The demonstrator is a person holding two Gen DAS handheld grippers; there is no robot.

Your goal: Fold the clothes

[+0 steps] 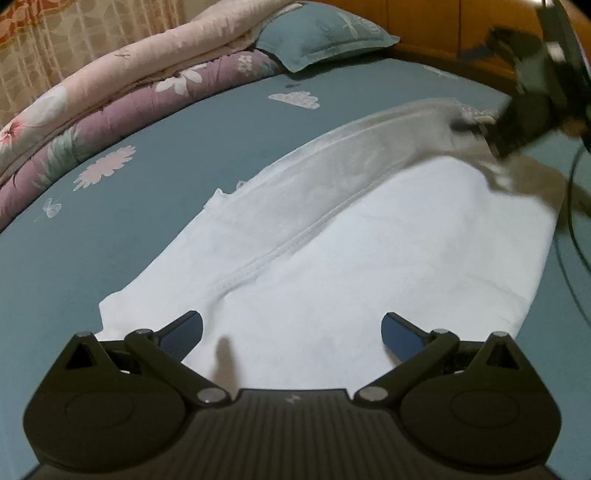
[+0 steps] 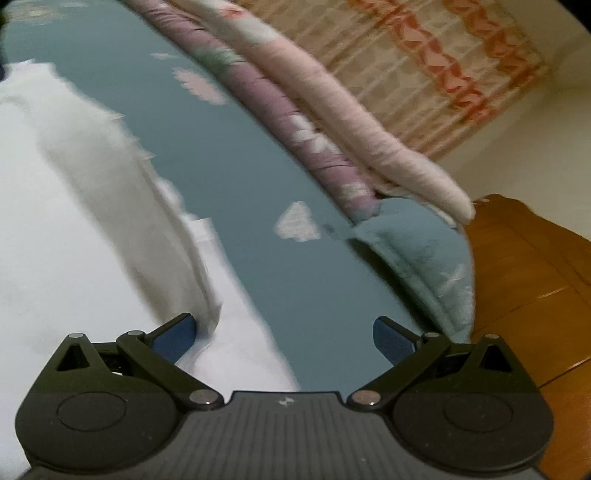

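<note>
Teal floral bed sheet (image 1: 229,122) carries a white garment (image 1: 332,240), partly folded lengthwise; left hand-held gripper (image 1: 291,332) and right hand-held gripper (image 2: 284,334) hover above it, jaws apart, empty.

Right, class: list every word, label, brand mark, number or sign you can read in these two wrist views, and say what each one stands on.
No readable words or numbers in either view.
Pillow: faint printed marks, too blurred to read.
Left gripper: small pale logo on its body, a symbol, not text.
Right gripper: same small logo, no letters.
White garment: no label or print visible.
</note>
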